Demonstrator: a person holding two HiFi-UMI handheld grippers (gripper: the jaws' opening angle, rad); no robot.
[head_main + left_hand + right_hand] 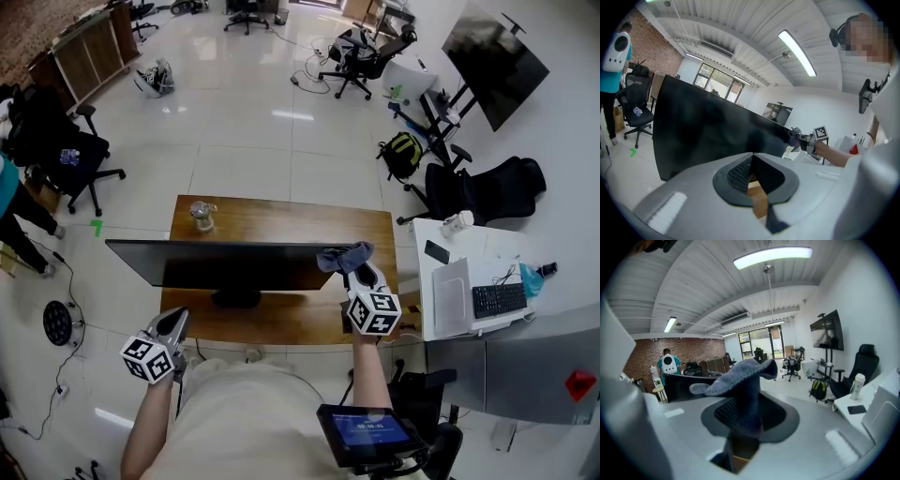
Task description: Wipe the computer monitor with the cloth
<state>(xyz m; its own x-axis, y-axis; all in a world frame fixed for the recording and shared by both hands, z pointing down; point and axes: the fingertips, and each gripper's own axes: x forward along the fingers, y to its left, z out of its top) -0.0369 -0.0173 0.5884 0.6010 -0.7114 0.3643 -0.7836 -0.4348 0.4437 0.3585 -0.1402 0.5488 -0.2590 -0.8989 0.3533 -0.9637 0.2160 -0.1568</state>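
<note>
Head view: The monitor (216, 255) stood across the middle of the desk (281, 220), its screen facing you. A jar (202, 216) sat near the desk's far left corner. Your right gripper (354, 269) was up at the monitor's top right corner, with the cloth (343, 256) bunched at its tip, on or just beside that corner; I could not tell contact from above. Your left gripper (172, 325) hung off the desk's near edge, below the monitor's left half and apart from it.

Left gripper view: The left gripper (753, 155) had its jaws pressed together on nothing. The monitor (703, 131) filled the view as a dark blank screen with no wipe marks readable. The right gripper (802, 138) showed at the far end of its top edge.

Right gripper view: The right gripper (744, 414) pinched the cloth (740, 376), which flopped over the jaws. The monitor (686, 384) lay low and to the left.

Progress, as judged: the cloth was picked up and brought to the screen's corner, so you were at or near the start of wiping. Nearly the whole screen looked left to do.
</note>
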